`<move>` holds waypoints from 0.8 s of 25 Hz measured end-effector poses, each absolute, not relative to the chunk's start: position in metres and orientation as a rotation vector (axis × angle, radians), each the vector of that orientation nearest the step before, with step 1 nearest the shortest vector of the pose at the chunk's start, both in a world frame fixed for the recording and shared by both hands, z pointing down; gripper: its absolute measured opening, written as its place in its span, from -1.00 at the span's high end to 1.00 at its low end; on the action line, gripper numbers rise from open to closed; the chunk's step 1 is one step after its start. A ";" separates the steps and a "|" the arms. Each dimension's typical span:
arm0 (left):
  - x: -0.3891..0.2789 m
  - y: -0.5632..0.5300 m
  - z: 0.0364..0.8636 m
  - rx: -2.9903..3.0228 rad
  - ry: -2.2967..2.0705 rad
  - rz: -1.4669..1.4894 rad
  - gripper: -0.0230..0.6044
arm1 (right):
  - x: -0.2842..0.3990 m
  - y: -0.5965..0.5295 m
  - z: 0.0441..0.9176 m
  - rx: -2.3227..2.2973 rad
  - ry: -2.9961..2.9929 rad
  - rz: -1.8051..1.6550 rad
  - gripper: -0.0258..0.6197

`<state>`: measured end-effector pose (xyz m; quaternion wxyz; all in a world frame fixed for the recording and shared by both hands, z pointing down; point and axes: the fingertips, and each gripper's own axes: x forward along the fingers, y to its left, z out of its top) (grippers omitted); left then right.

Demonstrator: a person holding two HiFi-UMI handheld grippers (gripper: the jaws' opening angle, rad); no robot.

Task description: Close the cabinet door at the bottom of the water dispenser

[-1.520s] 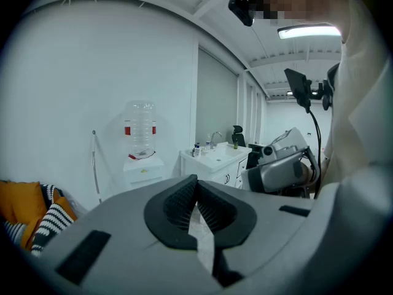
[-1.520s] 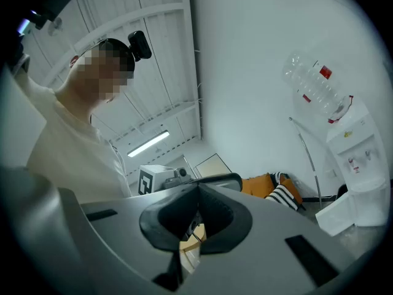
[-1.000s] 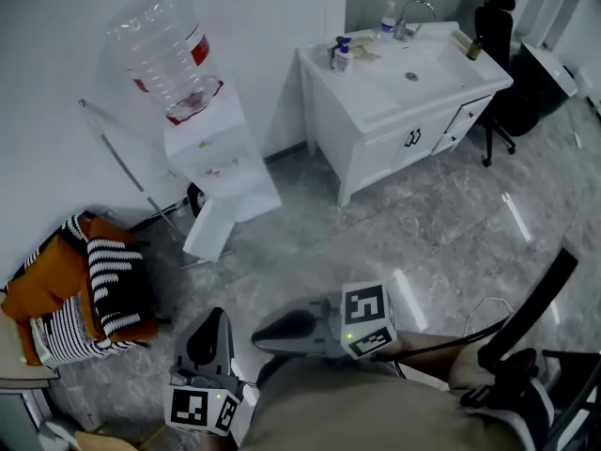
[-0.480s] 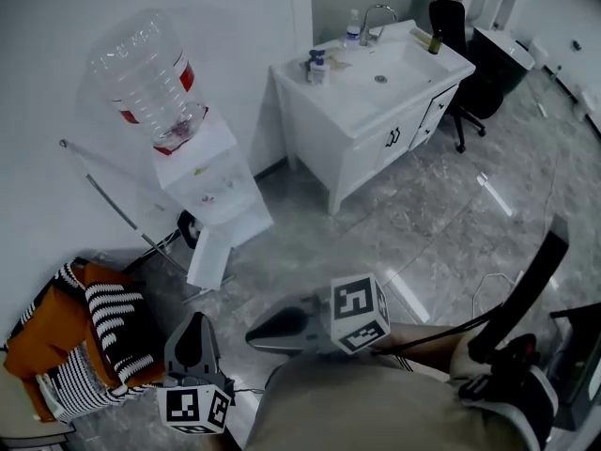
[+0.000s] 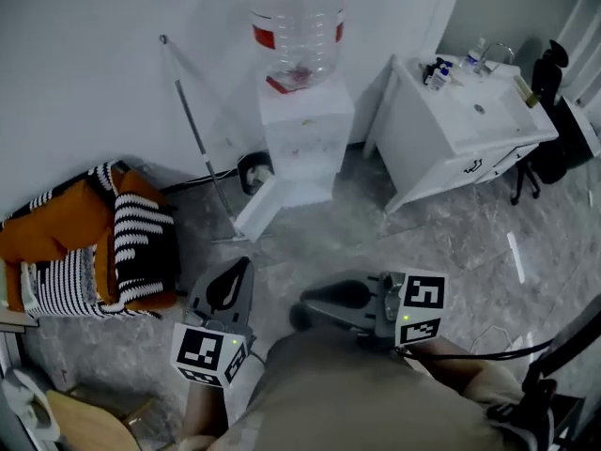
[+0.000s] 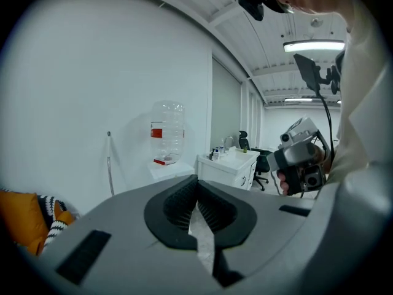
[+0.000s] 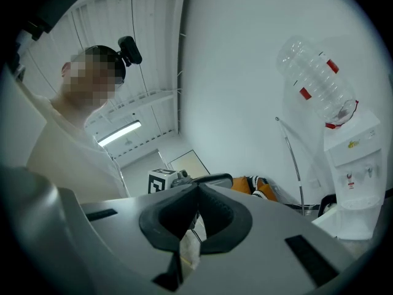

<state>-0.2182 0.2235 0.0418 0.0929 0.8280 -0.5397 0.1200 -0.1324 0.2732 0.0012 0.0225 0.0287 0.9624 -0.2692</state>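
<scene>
The white water dispenser (image 5: 305, 134) stands against the wall with a clear bottle (image 5: 296, 26) upside down on top. Its bottom cabinet door (image 5: 272, 205) hangs open, swung out to the left over the floor. My left gripper (image 5: 242, 269) is low in the head view, shut and empty, pointing toward the dispenser from well short of it. My right gripper (image 5: 302, 303) is beside it, pointing left, also shut and empty. In the left gripper view the dispenser (image 6: 167, 166) is far ahead. In the right gripper view the dispenser (image 7: 356, 171) is at the right edge.
A white sink cabinet (image 5: 451, 148) stands right of the dispenser, with a dark office chair (image 5: 554, 73) beyond it. Orange and striped cushions (image 5: 94, 242) lie on the floor at the left. A thin metal rod (image 5: 197, 130) leans on the wall beside the open door.
The head view has swung left, so the dispenser now sits top centre and looks nearer. Both grippers have shifted across the floor with the person and stay shut.
</scene>
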 end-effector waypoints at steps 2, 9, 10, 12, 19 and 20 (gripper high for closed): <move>-0.238 0.224 0.049 2.423 -1.622 0.350 0.95 | -0.147 0.269 0.004 0.097 2.992 -0.840 0.87; -0.256 0.211 0.063 2.342 -1.647 0.376 0.95 | -0.167 0.250 0.009 0.183 3.005 -0.884 0.87; -0.254 0.207 0.064 2.338 -1.643 0.381 0.95 | -0.166 0.246 0.009 0.190 3.001 -0.892 0.87; -0.250 0.197 0.066 2.333 -1.635 0.416 0.95 | -0.164 0.234 0.011 0.194 2.982 -0.907 0.87; -0.211 0.148 0.072 2.310 -1.630 0.544 0.95 | -0.124 0.178 0.007 0.198 2.910 -0.934 0.87; -0.203 0.139 0.074 2.315 -1.632 0.584 0.95 | -0.116 0.169 0.007 0.193 2.897 -0.939 0.87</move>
